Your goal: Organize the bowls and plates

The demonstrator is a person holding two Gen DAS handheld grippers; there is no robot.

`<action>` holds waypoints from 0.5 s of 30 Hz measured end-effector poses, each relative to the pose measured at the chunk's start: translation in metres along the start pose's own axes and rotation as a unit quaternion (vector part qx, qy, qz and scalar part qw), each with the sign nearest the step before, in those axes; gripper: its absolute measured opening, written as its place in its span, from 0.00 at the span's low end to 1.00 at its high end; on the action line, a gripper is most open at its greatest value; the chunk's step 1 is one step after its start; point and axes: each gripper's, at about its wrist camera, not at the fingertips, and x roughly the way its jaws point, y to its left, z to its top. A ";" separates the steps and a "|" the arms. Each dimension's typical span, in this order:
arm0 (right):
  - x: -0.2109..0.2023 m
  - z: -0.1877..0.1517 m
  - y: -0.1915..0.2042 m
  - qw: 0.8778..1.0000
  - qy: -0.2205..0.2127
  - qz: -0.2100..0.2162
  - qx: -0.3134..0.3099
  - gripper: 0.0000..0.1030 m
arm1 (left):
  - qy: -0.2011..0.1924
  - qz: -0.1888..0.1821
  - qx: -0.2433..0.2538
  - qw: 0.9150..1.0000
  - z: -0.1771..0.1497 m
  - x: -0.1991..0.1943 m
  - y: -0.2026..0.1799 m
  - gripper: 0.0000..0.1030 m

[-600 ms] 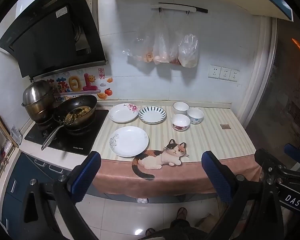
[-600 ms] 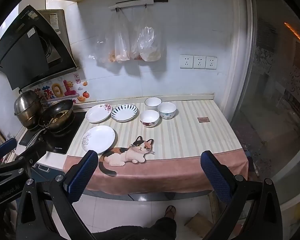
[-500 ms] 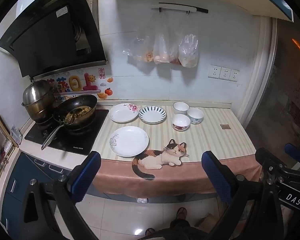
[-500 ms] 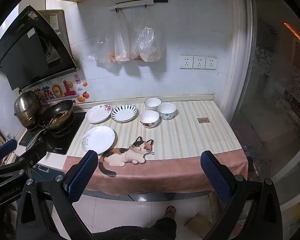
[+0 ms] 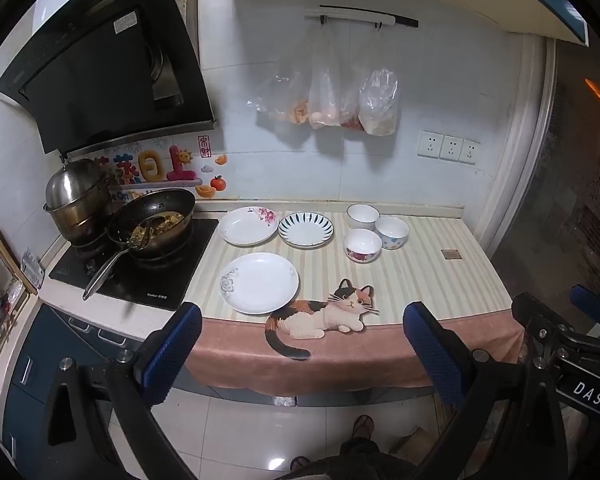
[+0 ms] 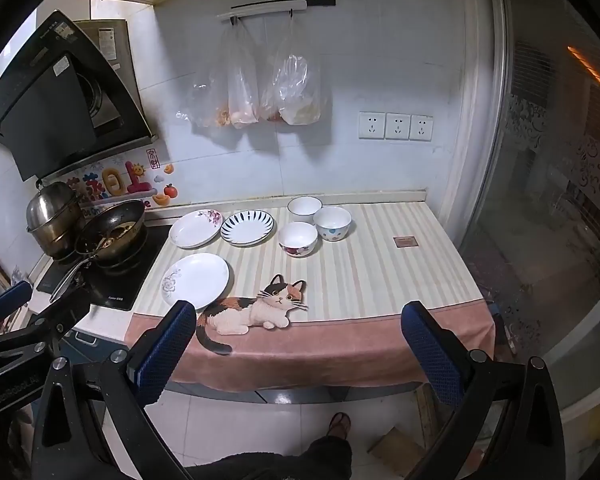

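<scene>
The table (image 5: 432,276), wearing a striped cloth with a cat figure (image 5: 324,316) at its near edge, is offering open room at 3 o'clock around a small brown tag (image 5: 451,254). The hob (image 5: 168,268) at 9 o'clock is carrying a wok (image 5: 156,224); its front label is too small to read. Three plates are lying left of centre: white plate (image 5: 259,282) nearest, pink-flowered plate (image 5: 248,225) and blue-striped plate (image 5: 306,229) at 12 o'clock. Three bowls (image 5: 363,245) are clustering just right. The left claw (image 5: 300,350) and right claw (image 6: 296,346) are both gaping wide, gripping nothing; the right one is reading "DAS".
</scene>
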 end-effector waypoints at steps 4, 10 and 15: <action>0.000 0.001 0.000 1.000 0.000 0.000 0.000 1.00 | 0.000 0.000 0.000 1.000 0.000 0.000 0.000 1.00; 0.000 0.001 0.002 1.000 0.000 0.000 0.000 1.00 | 0.000 0.000 -0.001 1.000 0.000 0.000 0.000 1.00; 0.000 -0.001 0.002 1.000 -0.001 0.001 0.000 1.00 | 0.000 0.000 -0.001 1.000 0.000 0.000 0.000 1.00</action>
